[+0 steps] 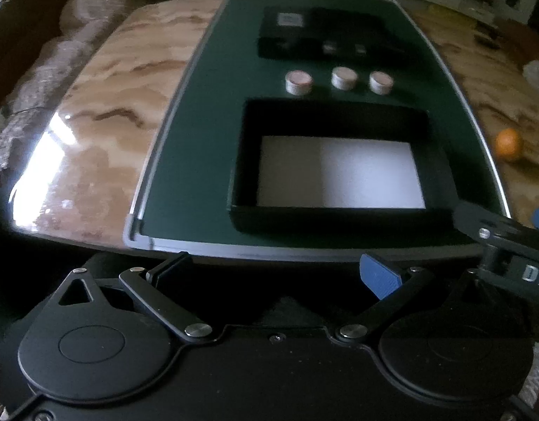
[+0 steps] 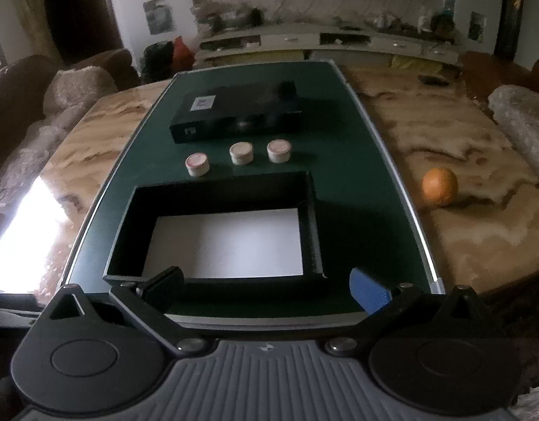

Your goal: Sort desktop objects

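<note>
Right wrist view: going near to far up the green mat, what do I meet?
Right tool, open → open black box with white floor → row of three small round caps → closed black box with a label → far edge of the green mat.

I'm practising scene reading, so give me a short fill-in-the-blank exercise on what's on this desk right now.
1. Between the open box and the closed black box stand ____ small round pieces.
2. The open box's floor is ____ in colour.
3. The orange lies off the ____ mat, on the marble table.

Missing words: three; white; green
</note>
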Action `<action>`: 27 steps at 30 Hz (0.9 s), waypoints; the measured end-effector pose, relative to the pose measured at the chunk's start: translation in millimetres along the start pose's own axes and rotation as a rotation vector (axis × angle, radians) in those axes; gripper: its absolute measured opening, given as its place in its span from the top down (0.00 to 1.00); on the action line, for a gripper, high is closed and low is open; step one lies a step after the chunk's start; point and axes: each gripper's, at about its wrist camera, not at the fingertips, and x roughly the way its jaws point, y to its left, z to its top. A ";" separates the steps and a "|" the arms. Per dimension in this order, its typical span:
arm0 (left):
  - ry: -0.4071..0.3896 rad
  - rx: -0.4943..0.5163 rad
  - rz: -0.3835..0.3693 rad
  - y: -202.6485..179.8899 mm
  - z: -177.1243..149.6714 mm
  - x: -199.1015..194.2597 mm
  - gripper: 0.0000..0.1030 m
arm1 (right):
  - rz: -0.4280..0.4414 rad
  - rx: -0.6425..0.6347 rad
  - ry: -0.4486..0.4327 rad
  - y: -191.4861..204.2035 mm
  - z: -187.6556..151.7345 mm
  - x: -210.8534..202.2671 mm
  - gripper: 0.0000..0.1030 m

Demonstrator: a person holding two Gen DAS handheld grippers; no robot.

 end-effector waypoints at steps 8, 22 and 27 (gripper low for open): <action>0.004 -0.001 0.013 -2.6 0.9 5.3 0.00 | -0.002 -0.007 -0.006 1.1 1.8 2.9 0.00; 0.028 -0.017 0.030 0.5 9.0 21.5 0.00 | -0.015 0.000 0.001 -3.9 4.6 16.1 0.00; 0.043 -0.024 0.038 2.4 12.2 30.1 0.00 | 0.002 0.011 0.006 -6.3 6.1 21.6 0.00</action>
